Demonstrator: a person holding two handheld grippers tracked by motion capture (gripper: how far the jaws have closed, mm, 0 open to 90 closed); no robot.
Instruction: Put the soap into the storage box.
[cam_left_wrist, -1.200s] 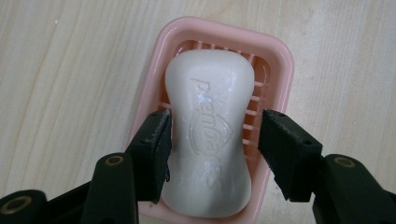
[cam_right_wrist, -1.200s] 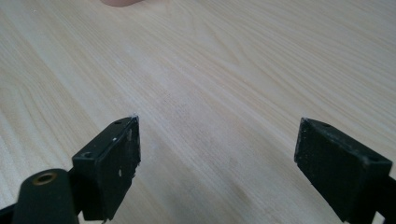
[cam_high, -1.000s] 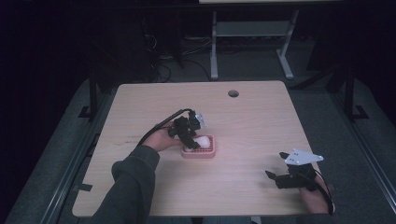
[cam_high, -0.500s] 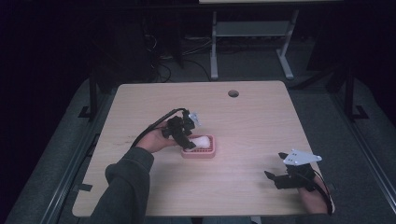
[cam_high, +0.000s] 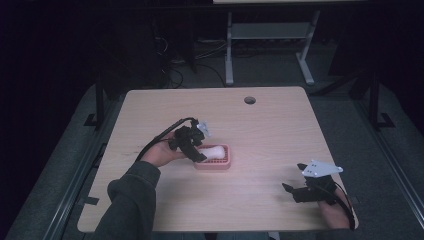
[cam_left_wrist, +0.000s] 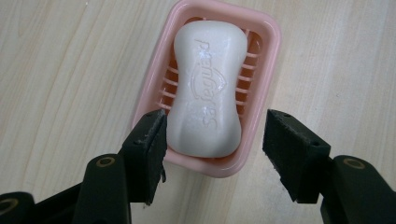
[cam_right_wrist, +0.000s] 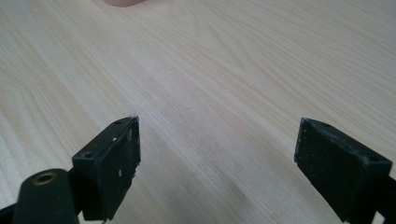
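Left tongs (cam_left_wrist: 212, 144) spread astride the soap (cam_left_wrist: 208, 88) in its pink dish (cam_left_wrist: 268, 60), grasp pending; right tongs (cam_right_wrist: 217, 161) spread, idle.

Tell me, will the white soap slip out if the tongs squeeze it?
Maybe. The soap looks smooth and rounded, so it could squirt free. It seems hard and would likely keep its shape. The pink dish under it looks light and might slide if the left tongs bump it.
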